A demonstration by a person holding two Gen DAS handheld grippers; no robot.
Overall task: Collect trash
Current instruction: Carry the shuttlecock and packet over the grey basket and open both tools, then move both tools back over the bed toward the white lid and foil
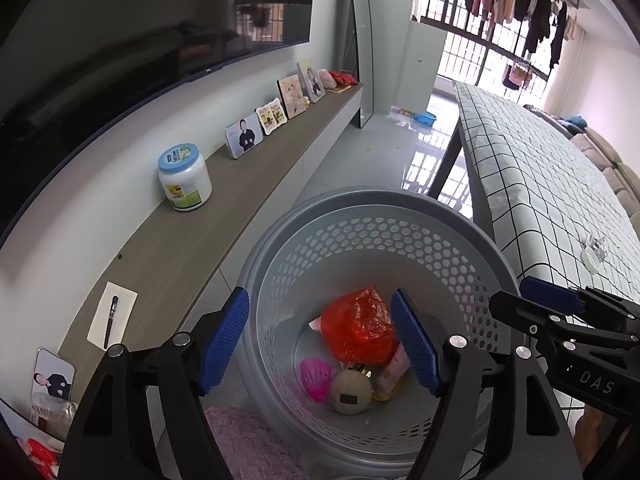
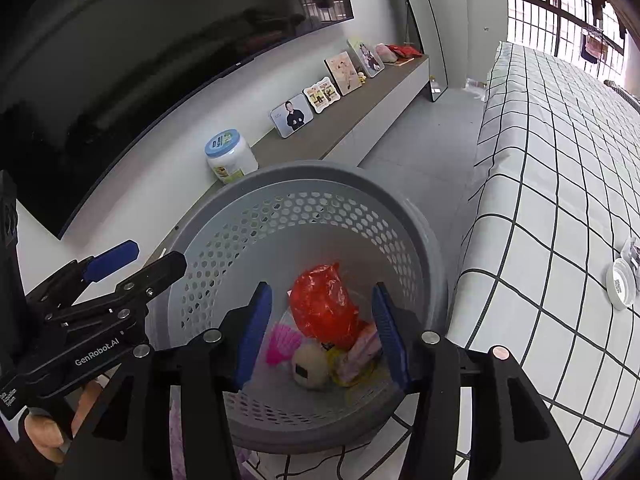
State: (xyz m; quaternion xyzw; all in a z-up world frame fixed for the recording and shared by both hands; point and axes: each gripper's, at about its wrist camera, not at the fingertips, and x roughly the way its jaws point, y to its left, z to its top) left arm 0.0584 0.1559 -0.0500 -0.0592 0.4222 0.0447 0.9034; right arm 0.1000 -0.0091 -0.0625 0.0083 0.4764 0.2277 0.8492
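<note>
A grey perforated basket (image 1: 360, 208) stands on the floor below both grippers; it also shows in the right wrist view (image 2: 304, 178). Inside lie a crumpled red plastic bag (image 1: 358, 326) (image 2: 324, 304), a pink shell-shaped piece (image 1: 316, 378) (image 2: 282, 344), a beige round clock (image 1: 351, 392) (image 2: 310, 366) and a pink packet (image 1: 394, 372) (image 2: 362, 354). My left gripper (image 1: 320, 346) is open and empty above the basket. My right gripper (image 2: 320, 338) is open and empty above it too, and shows at the right of the left wrist view (image 1: 560, 308).
A grey-topped low cabinet (image 1: 192, 236) runs along the wall under a TV (image 1: 100, 60), carrying a white jar (image 1: 185, 178), photo frames (image 1: 244, 136) and a notepad with pen (image 1: 112, 314). A table with checked cloth (image 1: 552, 184) stands right, with a small white lid (image 2: 620, 284).
</note>
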